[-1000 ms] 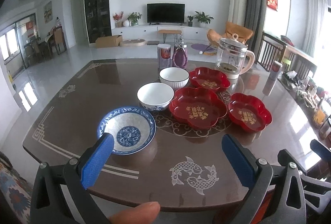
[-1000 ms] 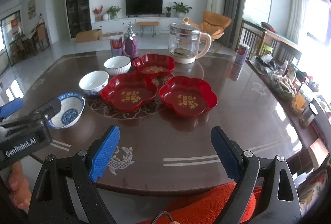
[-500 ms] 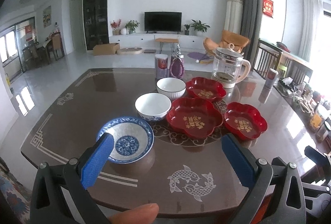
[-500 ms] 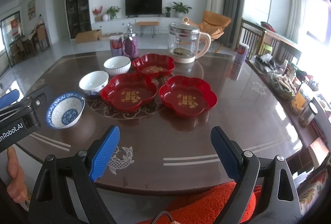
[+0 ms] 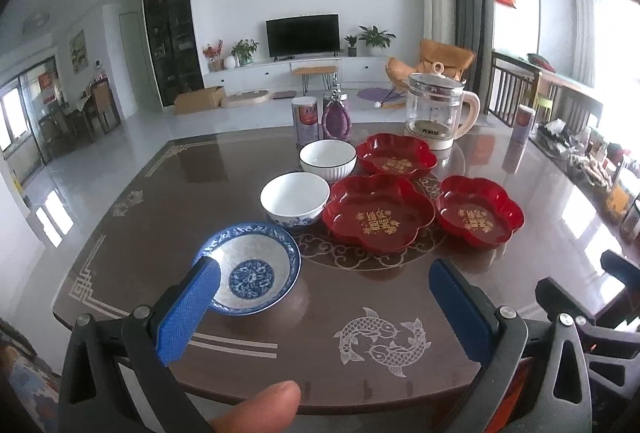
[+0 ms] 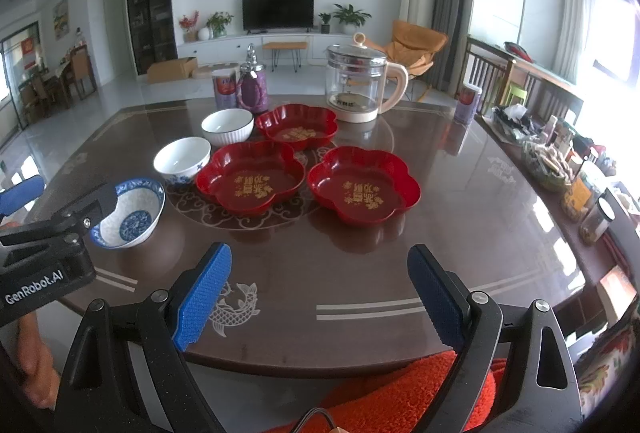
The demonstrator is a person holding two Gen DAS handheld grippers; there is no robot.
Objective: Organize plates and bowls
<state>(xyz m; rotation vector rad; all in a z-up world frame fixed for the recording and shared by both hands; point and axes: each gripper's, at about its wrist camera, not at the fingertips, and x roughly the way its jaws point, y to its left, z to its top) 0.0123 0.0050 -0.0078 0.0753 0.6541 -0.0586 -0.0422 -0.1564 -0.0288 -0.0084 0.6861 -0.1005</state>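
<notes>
On the dark brown table [image 5: 332, 297] sit a blue-patterned bowl [image 5: 256, 267] [image 6: 130, 213], a white bowl with blue base [image 5: 295, 197] [image 6: 182, 159], a ribbed white bowl [image 5: 328, 157] [image 6: 227, 125], and three red flower-shaped plates [image 5: 378, 213] [image 5: 478, 211] [image 5: 396, 155]. My left gripper [image 5: 324, 307] stands open near the front edge, its left finger beside the blue-patterned bowl. My right gripper [image 6: 320, 293] is open above the front edge, nothing between its fingers. The left gripper's body [image 6: 44, 253] shows at the left of the right wrist view.
A glass kettle [image 5: 438, 113] [image 6: 362, 85], a purple jar [image 5: 336, 115] and a tin can [image 5: 306, 121] stand at the table's far side. Another can [image 6: 466, 103] and a cluttered side shelf [image 6: 560, 161] lie to the right. A thumb [image 5: 260, 409] shows below.
The left gripper has moved forward and lower toward the blue-patterned bowl, which now looks larger and nearer its left finger. The right gripper has stayed put.
</notes>
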